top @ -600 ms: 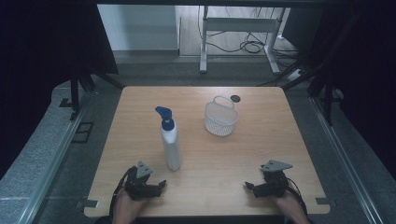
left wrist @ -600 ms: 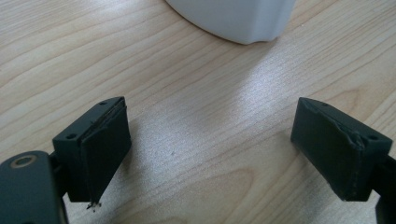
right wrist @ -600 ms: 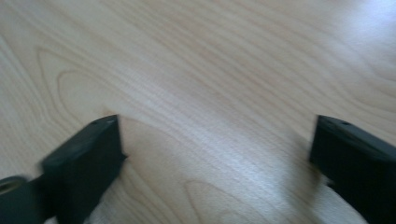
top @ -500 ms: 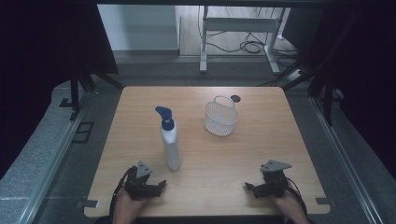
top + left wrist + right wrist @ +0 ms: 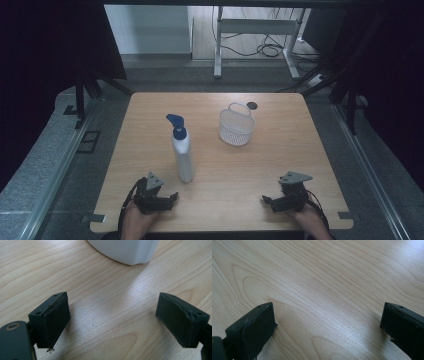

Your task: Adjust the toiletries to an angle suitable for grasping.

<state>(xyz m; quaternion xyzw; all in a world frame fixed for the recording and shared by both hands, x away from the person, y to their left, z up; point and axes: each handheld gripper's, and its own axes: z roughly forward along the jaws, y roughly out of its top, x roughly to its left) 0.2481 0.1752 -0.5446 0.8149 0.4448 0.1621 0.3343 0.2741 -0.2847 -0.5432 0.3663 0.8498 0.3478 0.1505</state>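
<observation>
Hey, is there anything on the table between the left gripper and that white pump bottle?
Nothing visible. The left gripper rests open near the table's front edge, and only bare wood lies between its jaws and the base of the bottle just ahead.

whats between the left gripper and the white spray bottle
Nothing: only bare wooden table lies between the open left gripper and the spray bottle base, as the left gripper view shows.
</observation>
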